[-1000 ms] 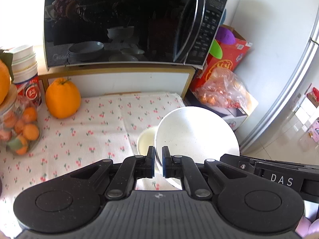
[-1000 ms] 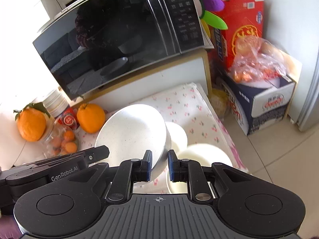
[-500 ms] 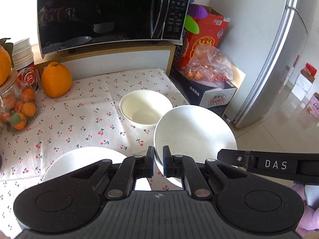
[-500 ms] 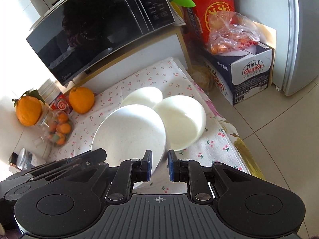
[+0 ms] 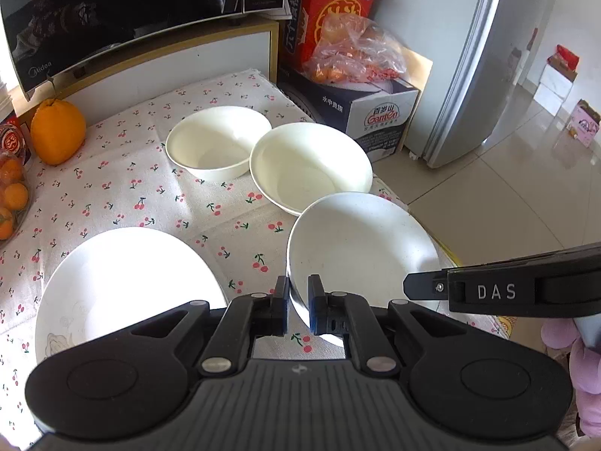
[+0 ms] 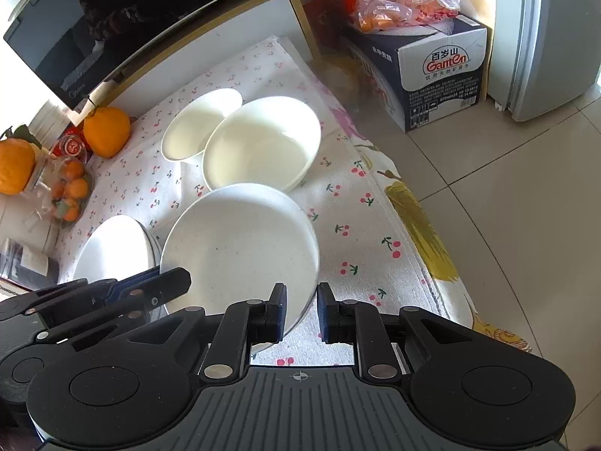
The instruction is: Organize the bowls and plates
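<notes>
A white speckled bowl [image 5: 360, 240] hangs tilted just over the cherry-print cloth [image 5: 124, 173], near the table's right edge. My left gripper [image 5: 298, 289] is shut on its left rim. My right gripper [image 6: 302, 300] is shut on the opposite rim of the same speckled bowl [image 6: 240, 244]. Whether the bowl touches the cloth I cannot tell. Behind it stand a larger white bowl [image 5: 308, 165] and a small white bowl [image 5: 218, 146], side by side. A flat white plate [image 5: 124, 282] lies at the near left.
An orange [image 5: 56, 135] and a jar of small oranges [image 5: 11, 195] sit at the far left under the black microwave [image 5: 112, 11]. Right of the table, a Ganten box [image 5: 379, 116] with a bag of fruit stands on the tiled floor beside a grey fridge [image 5: 488, 56].
Both grippers have carried the speckled bowl back from in front of the microwave and down toward the cloth. The two white bowls and the plate have come into view.
</notes>
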{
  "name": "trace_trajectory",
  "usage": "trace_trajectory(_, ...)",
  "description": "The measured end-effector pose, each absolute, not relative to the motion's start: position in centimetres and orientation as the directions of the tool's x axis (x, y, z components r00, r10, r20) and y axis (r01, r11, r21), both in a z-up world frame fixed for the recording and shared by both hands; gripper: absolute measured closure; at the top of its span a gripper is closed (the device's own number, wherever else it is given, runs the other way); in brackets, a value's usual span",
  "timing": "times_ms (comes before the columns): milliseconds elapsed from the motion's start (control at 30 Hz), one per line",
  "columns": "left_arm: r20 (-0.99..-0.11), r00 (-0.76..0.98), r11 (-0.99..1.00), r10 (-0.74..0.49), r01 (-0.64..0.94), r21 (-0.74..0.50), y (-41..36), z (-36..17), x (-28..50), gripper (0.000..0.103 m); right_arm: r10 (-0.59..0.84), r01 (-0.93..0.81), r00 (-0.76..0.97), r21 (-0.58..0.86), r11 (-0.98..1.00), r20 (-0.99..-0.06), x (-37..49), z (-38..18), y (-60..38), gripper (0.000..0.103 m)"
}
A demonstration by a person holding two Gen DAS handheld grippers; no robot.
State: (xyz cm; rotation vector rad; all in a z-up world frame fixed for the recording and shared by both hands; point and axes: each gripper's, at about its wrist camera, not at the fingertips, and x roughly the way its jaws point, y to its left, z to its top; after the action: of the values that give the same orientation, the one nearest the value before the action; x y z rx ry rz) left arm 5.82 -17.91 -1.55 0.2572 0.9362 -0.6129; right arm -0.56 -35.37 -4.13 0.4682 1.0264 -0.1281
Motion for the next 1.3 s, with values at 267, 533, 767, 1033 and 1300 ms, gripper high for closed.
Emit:
trace_trajectory(267, -0.849, 0.401, 0.794, -0.345, 0.607, -0.036, -18.5, -2.5, 5.6, 0.094, 0.121, 0.318, 0.494, 0.308, 0.897, -0.861, -0.7, -4.8, -35.6, 0.083)
trace_trajectory(533, -0.861, 0.386, 0.793, -0.332, 0.609, -0.032, -18.6, -2.9, 5.7, 0.093, 0.123, 0.315, 0.484, 0.304, 0.899, -0.867, -0.3, -5.1, -35.6, 0.083)
trace_trajectory(767, -0.864, 0.380, 0.795, -0.330, 0.606, -0.037, -18.5, -2.9, 5.8, 0.092, 0.124, 0.311, 0.488, 0.305, 0.900, -0.864, -0.2, -5.2, -35.5, 0.083)
trace_trajectory(1033, -0.850, 0.393, 0.792, -0.351, 0.608, -0.046, -18.4, -2.4, 5.9, 0.082, 0.136, 0.311, 0.502, 0.325, 0.893, -0.854, -0.3, -5.0, -35.8, 0.077)
trace_trajectory(1300, -0.830, 0.417, 0.805, -0.371, 0.590, -0.063, -17.8, -1.6, 6.2, 0.065, 0.131, 0.323, 0.537, 0.346, 0.881, -0.834, -0.5, -4.3, -36.5, 0.055)
